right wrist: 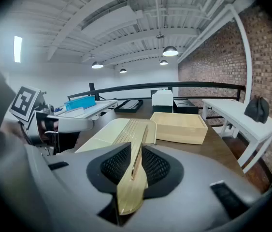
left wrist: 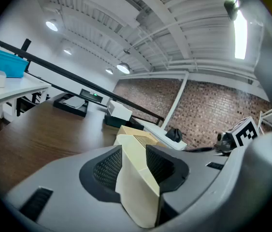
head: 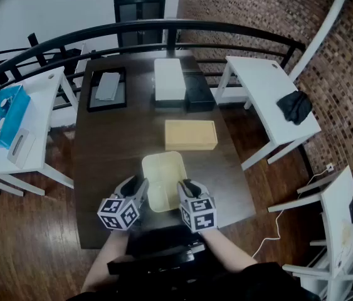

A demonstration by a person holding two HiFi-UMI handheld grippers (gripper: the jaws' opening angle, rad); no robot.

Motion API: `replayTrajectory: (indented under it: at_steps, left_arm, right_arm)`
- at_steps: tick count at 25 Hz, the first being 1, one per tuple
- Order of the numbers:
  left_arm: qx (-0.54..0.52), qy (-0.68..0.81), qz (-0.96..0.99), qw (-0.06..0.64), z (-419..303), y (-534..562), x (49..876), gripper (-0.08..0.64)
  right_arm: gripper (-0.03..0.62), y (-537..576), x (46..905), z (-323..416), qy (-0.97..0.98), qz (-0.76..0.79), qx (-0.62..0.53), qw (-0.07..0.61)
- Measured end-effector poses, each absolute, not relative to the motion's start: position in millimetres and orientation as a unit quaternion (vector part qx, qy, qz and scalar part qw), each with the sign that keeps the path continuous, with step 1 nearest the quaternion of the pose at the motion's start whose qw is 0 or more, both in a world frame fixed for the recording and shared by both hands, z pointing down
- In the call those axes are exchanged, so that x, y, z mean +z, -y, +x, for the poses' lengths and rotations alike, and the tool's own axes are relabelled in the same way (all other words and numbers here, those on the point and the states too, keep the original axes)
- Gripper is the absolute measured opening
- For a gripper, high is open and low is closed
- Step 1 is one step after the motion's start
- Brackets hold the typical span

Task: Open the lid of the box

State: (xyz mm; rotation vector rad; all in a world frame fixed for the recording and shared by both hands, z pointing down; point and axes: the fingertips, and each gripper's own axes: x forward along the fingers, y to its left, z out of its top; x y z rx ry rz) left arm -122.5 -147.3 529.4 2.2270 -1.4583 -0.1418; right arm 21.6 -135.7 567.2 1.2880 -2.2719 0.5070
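Observation:
A pale yellow lid (head: 163,179) is off its box and held low over the near part of the dark wooden table (head: 101,149). My left gripper (head: 136,192) is shut on the lid's left edge and my right gripper (head: 185,190) on its right edge. In the left gripper view the lid's (left wrist: 136,180) rim sits pinched in my left gripper (left wrist: 133,166). The right gripper view shows the lid (right wrist: 121,132) edge-on in my right gripper (right wrist: 135,166). The open tan wooden box (head: 190,135) stands just beyond the lid, also visible as a box (right wrist: 178,126) ahead on the right.
At the table's far end stand a white box (head: 168,79), a black box (head: 199,93) and a black tray (head: 107,88) with a grey item. White side tables flank it: a blue box (head: 4,115) on the left, a black bag (head: 295,106) on the right. A black railing (head: 182,25) curves behind.

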Motion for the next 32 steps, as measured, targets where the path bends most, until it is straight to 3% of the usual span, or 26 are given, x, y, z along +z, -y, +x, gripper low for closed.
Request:
replayTrajectory:
  at_steps: [2,8,16,20,26,32]
  left_arm:
    - [-0.030,0.522,0.818,0.241,-109.3,154.2,536.1,0.186]
    - [0.015,0.548,0.799,0.246,-106.8,164.0,555.1,0.180]
    - [0.024,0.545,0.803,0.242,-100.9,163.7,555.0,0.146]
    - [0.027,0.546,0.801,0.244,-101.5,162.1,556.0,0.146]
    - [0.012,0.558,0.793,0.244,-106.3,159.8,552.9,0.146]
    - [-0.013,0.570,0.786,0.238,-117.5,146.5,542.6,0.146]
  right_arm:
    - [0.069,137.1,570.9,23.2,0.822,0.481,0.180,0.247]
    - [0.034,138.3,572.3,22.9,0.814,0.494,0.180,0.248]
    - [0.023,143.0,532.4,24.7,0.829,0.503,0.158,0.187]
    - [0.023,157.6,516.6,65.1,0.810,0.542,0.153,0.161]
    - [0.025,173.7,593.5,165.4,0.745,0.607,0.174,0.213]
    - [0.025,167.0,668.7,198.0,0.721,0.612,0.204,0.255]
